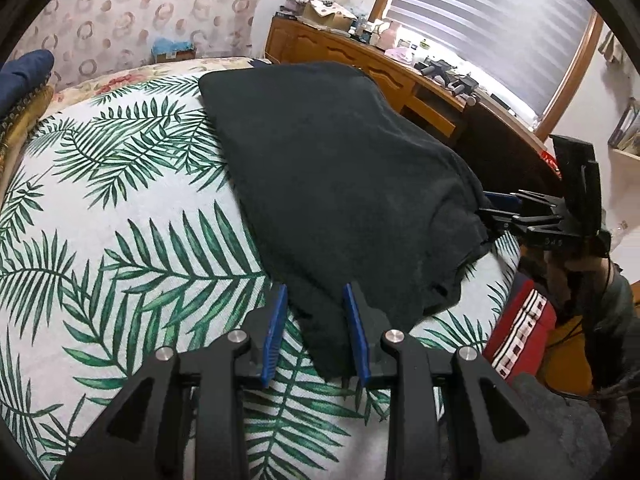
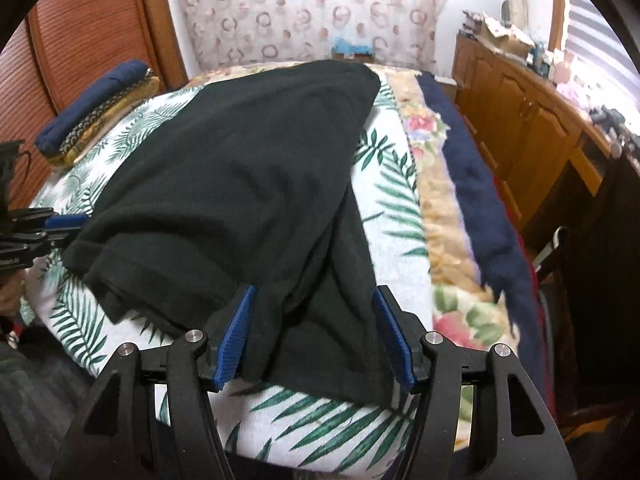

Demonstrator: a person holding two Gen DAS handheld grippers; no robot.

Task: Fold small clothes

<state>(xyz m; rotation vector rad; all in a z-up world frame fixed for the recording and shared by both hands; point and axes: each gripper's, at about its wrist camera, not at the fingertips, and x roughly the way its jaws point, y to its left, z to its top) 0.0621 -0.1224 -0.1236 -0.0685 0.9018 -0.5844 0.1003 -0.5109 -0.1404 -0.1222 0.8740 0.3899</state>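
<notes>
A black shirt (image 1: 332, 168) lies partly folded on a bed with a palm-leaf cover (image 1: 120, 208). My left gripper (image 1: 316, 304) is open, its blue pads either side of the shirt's near corner. In the right wrist view the shirt (image 2: 240, 184) stretches away over the bed, a sleeve at the lower left. My right gripper (image 2: 316, 312) is open wide with bunched shirt fabric between its pads. The right gripper also shows in the left wrist view (image 1: 492, 216) at the shirt's right edge. The left gripper shows in the right wrist view (image 2: 60, 226) at the shirt's left edge.
A wooden dresser (image 1: 360, 60) with clutter stands along the bed's right side under a window. Folded navy and gold cloths (image 2: 96, 112) lie at the bed's far left. A floral and navy blanket (image 2: 452, 200) runs along the bed's right edge. A red patterned cloth (image 1: 520, 328) hangs nearby.
</notes>
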